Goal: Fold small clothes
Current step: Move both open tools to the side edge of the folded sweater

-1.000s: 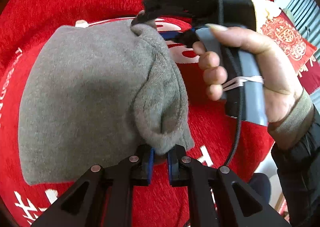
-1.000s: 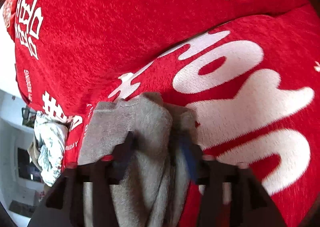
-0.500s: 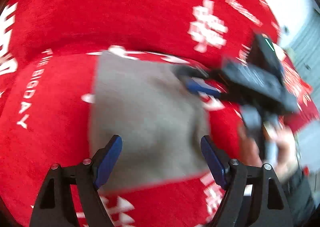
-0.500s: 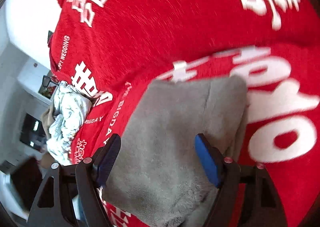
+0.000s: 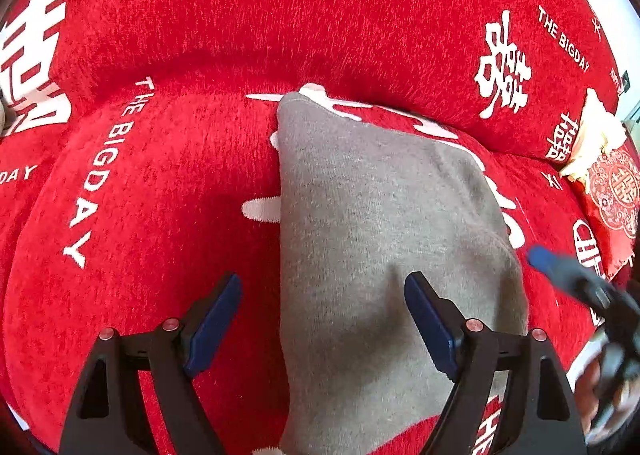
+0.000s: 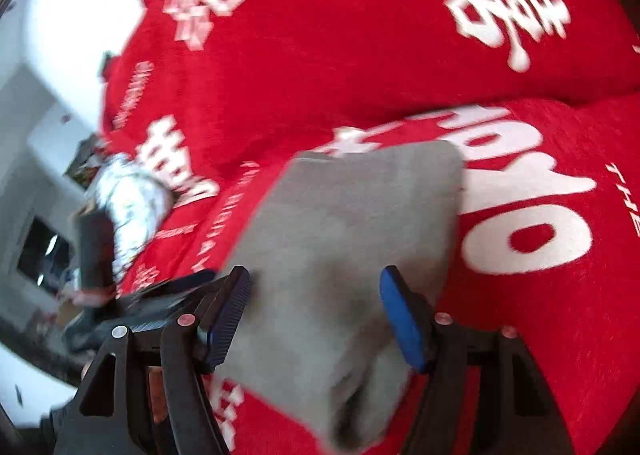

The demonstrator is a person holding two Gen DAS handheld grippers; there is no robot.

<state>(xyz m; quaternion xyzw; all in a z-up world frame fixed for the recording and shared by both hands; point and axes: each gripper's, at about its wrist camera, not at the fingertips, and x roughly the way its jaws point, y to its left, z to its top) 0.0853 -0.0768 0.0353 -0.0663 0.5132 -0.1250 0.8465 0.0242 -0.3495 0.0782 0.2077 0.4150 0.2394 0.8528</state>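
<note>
A grey knitted garment (image 5: pixel 372 239) lies folded flat on the red seat cushion (image 5: pixel 152 191). It also shows in the right wrist view (image 6: pixel 344 239). My left gripper (image 5: pixel 324 319) is open and empty, held above the garment's near left edge. My right gripper (image 6: pixel 316 315) is open and empty above the garment's near end. In the left wrist view the right gripper (image 5: pixel 576 283) shows blurred at the right edge, just off the garment. In the right wrist view the left gripper (image 6: pixel 160 295) shows blurred at the left.
The sofa back (image 5: pixel 320 7) is red with white lettering and rises behind the garment. A red embroidered cushion (image 5: pixel 616 195) lies at the right. A pale patterned bundle of cloth (image 6: pixel 128 207) lies on the sofa's far left end.
Both grippers let go of the grey garment and opened wide. They pulled back, and the garment now lies folded flat on the seat.
</note>
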